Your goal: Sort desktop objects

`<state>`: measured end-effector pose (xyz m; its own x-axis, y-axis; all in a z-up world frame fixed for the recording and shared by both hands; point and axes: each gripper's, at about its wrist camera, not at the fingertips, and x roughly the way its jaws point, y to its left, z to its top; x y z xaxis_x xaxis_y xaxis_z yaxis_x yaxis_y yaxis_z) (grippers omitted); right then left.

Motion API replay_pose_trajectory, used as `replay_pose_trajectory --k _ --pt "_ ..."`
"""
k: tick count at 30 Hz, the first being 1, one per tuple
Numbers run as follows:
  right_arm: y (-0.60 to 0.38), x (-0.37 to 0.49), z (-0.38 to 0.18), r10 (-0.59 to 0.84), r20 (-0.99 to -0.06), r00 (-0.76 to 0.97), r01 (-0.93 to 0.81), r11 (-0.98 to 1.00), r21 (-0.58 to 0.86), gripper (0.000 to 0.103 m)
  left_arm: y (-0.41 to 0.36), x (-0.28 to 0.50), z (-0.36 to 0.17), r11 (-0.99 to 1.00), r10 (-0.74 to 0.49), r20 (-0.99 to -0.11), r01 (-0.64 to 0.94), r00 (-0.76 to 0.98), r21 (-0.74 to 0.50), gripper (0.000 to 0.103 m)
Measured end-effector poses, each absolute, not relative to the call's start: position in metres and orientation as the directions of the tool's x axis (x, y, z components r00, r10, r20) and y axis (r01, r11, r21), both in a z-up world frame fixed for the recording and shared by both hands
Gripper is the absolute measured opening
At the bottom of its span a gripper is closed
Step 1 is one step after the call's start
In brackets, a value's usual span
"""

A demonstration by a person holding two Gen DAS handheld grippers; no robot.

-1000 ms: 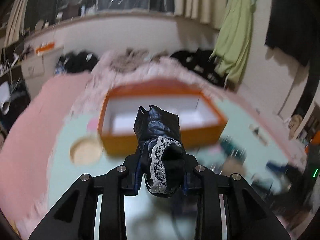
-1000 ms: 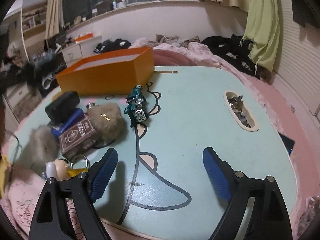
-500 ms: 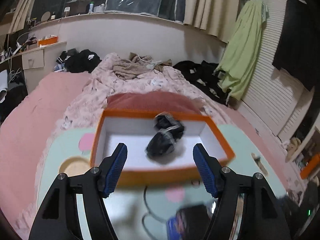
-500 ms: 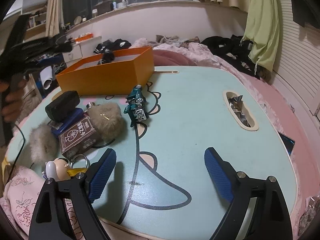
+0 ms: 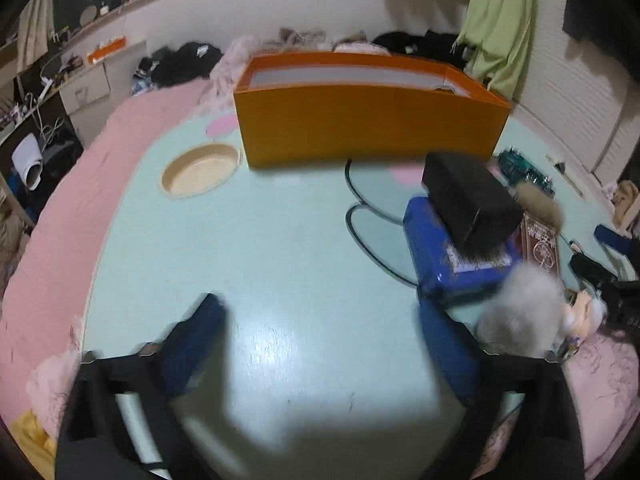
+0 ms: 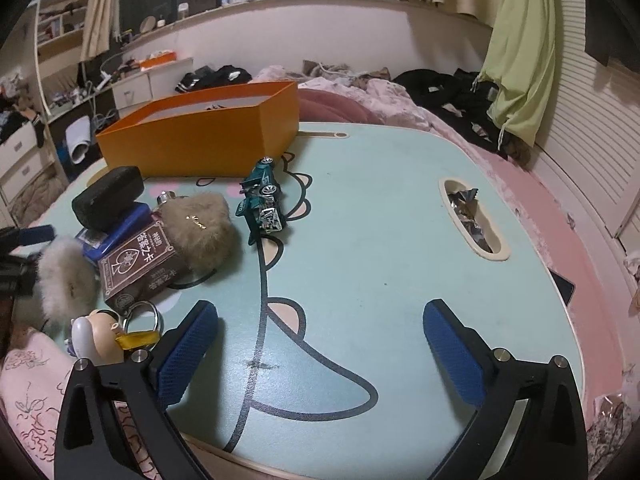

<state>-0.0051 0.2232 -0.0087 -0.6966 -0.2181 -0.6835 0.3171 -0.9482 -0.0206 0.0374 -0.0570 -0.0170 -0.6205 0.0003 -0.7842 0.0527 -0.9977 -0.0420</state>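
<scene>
An orange box (image 5: 368, 120) stands at the back of the pale green table (image 5: 248, 240); it also shows in the right wrist view (image 6: 200, 140). My left gripper (image 5: 320, 340) is open and empty, low over the table's front. To its right lie a black case (image 5: 468, 200) on a blue box (image 5: 444, 256), a grey pom-pom (image 5: 520, 308) and a card box (image 5: 540, 240). My right gripper (image 6: 320, 344) is open and empty above the table. In its view lie a teal toy car (image 6: 262, 200), a brown furry pouch (image 6: 200, 228), the card box (image 6: 140, 260), the pom-pom (image 6: 64, 280) and a small figure keychain (image 6: 100, 336).
A round recess (image 5: 200, 168) is set in the table at the left, and an oval slot (image 6: 472, 216) with foil scraps at the right. Pink bedding (image 5: 60, 220) surrounds the table. Clothes lie behind.
My left gripper let the black lace cloth go into the orange box, then drew back and dropped low over the table. My right gripper has hardly moved.
</scene>
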Motion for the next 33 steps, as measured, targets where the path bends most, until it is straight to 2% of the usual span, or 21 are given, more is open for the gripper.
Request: replay_pose_trajectory --k 33 --pt "0.2241 -0.0035 -0.0105 -0.227 -0.678 -0.699 0.331 -0.943 -0.025 0.103 -0.0573 0.0425 -0.0162 -0.997 -0.008 -0.773 0.066 -0.634 -0.043 0.103"
